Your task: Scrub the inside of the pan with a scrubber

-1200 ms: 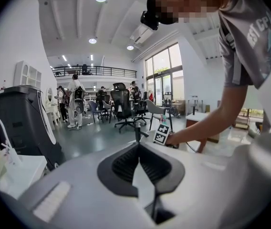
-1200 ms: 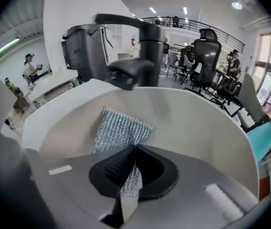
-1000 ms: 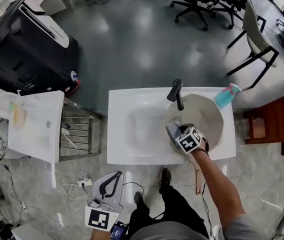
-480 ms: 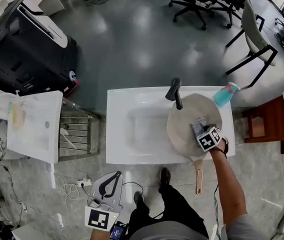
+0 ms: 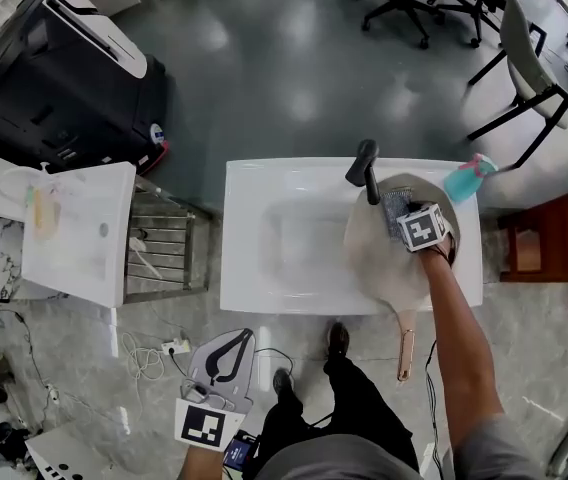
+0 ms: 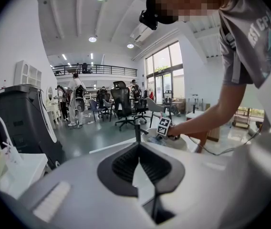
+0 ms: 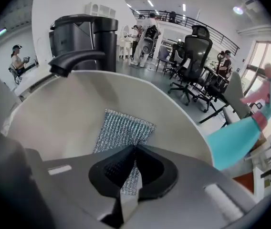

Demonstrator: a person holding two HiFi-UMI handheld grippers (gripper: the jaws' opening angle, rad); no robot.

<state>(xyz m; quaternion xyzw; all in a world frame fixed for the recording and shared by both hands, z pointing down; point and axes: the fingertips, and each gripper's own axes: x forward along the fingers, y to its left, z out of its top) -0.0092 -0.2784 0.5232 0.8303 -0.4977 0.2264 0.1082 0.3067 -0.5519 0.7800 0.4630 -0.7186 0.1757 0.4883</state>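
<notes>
Clamping scrubber (image 7: 123, 130) by near edge, right gripper (image 7: 134, 151) jaws; rest lies flat on pan (image 7: 54, 113) wall — left gripper (image 6: 138, 144) jaws together.

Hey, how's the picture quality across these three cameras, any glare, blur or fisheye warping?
Head view: edges bow from the wide lens, pale glare patches sit on the floor, the pan is sharp. Left gripper view: heavy fisheye, black corners, windows blown bright. Right gripper view: same fisheye, scrubber crisp, teal bottle smeared at the edge.
</notes>
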